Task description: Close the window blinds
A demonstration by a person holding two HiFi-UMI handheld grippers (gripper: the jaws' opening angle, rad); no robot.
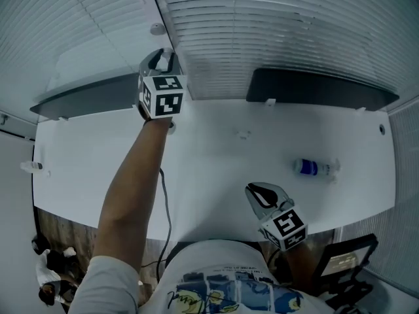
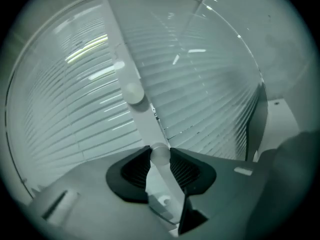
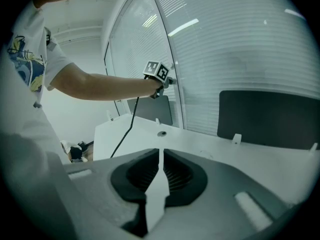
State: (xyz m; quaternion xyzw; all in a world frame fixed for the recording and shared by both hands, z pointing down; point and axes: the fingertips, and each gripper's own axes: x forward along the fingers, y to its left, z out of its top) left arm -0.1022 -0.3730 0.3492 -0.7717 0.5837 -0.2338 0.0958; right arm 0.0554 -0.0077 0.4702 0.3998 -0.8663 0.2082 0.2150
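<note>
Left claw (image 2: 160, 152) clamped part-open on the blinds' translucent tilt wand (image 2: 160, 156); right claw (image 3: 160, 170) closed, empty, over the counter (image 1: 222, 149).

— Head view?
— High, steeply down on desk (image 1: 216, 142) and blinds (image 1: 275, 38).
— Gripper views?
— Left: right at the knob (image 2: 160, 154), facing the blinds. Right: low over the desk, farther back, sharing the left gripper (image 3: 169, 80) and blinds with the head view.

the blinds (image 1: 275, 25) have smooth, faintly glossy slats, the tabletop (image 1: 216, 169) is smooth matt white, the wand (image 2: 131, 86) looks like translucent plastic, and the left tongs (image 2: 160, 155) carry ribbed matt black pads (image 2: 135, 169).
</note>
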